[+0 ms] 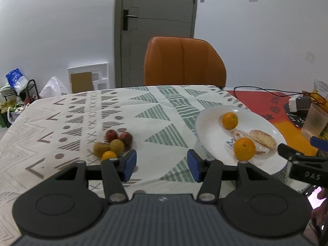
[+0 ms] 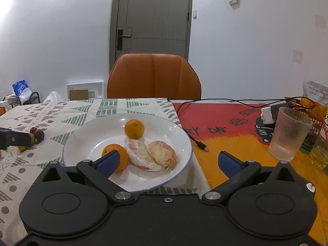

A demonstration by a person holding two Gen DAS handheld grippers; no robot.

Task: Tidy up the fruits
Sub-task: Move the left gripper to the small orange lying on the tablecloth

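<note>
Left gripper (image 1: 162, 165) hangs low over the surface with the patterned white, green and grey cloth (image 1: 143, 110), its blue-padded jaws spread partway and nothing between them, only bare cloth. Just ahead and to its left sits the loose pile of fruit: two dark red plums (image 1: 119, 136) at the back, two brownish-green kiwis (image 1: 109, 147) in front of them, and one small orange tangerine (image 1: 108, 155) nearest the gripper, partly tucked behind the left jaw's linkage. All of them bunch together, touching. The kiwis are nearly round from here, so their long axis cannot be told.

Over on the right, the right gripper (image 2: 167, 163) has its jaws flung as wide as they go, empty, hovering at the near rim of the round white plate with a thin blue edge (image 2: 82, 143). On that plate: one whole orange tangerine at the far side (image 2: 134, 129), a second whole tangerine at the near left (image 2: 116, 153), half hidden behind the left blue pad, and two peeled citrus halves (image 2: 151, 155) lying side by side, touching. The paler half stretches from upper left to lower right; the other shows its pithy face, tipped up toward the camera.

Beyond the plate, a red and orange printed mat (image 2: 235, 143) carries a ribbed clear glass (image 2: 289, 135) and a black cable (image 2: 194, 137). An orange padded chair (image 2: 153, 75) stands at the far edge.
</note>
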